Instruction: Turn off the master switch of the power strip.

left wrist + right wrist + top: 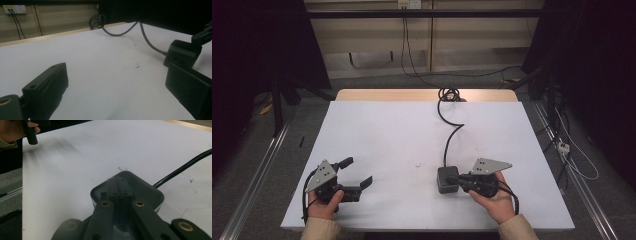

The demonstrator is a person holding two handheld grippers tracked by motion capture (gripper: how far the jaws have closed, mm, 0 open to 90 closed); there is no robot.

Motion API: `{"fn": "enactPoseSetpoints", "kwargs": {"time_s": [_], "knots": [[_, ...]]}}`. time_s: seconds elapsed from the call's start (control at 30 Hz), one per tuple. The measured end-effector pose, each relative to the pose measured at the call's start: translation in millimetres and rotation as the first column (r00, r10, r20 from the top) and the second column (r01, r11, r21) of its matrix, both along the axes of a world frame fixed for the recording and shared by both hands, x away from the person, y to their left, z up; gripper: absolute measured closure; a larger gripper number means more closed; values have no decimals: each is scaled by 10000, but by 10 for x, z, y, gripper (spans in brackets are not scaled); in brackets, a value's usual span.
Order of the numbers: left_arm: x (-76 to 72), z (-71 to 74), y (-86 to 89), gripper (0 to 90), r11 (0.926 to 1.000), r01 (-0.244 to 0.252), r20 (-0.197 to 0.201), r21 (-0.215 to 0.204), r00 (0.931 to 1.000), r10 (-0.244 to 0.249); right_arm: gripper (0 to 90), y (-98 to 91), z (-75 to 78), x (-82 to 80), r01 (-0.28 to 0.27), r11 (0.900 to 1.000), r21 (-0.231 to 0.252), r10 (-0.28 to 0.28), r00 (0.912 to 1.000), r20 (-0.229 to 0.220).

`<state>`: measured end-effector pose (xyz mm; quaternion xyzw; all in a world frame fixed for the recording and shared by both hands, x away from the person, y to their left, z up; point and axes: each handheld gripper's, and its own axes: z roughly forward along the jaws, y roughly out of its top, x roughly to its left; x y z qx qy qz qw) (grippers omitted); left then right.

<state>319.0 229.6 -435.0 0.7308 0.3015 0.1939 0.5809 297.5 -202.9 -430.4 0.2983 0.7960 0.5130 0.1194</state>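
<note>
A dark grey box with rounded corners lies on the white table, right of the middle and near the front. A black cable runs from it to a coil at the far edge. My right gripper is shut and empty, its tips resting over the top of the box; in the right gripper view the gripper shows both jaws pressed together. My left gripper is open at the front left, above bare table. In the left gripper view that gripper has the box beyond its right jaw.
Small dark specks mark the table between the grippers. A wooden strip shows along the table's far edge. Wall sockets and loose cables lie beyond the table. Metal rails run along the floor on both sides.
</note>
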Motion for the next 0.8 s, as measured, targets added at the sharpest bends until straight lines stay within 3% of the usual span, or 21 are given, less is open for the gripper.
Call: {"fn": "enactPoseSetpoints", "kwargs": {"time_s": [0.17, 0.57, 0.7, 0.8], "knots": [[0, 0, -5, 42, 10000, 7, 1, -28, 10000, -7, 900, -21, 8, 6, 108, 9993, 371, -104, 9999, -130], [5, 1, 2, 42, 10000, 51, -26, 19, 10000, -51, 900, -39, 8, 9, 225, 9989, 418, -220, 9997, -111], [1, 4, 7, 42, 10000, -1, -24, 21, 10000, 1, 900, -65, 15, 14, 295, 9974, 652, -280, 9993, -247], [3, 7, 11, 42, 10000, 25, 18, 52, 10000, -25, 822, -82, 29, 18, 403, 9954, 866, -373, 9987, -360]]}}
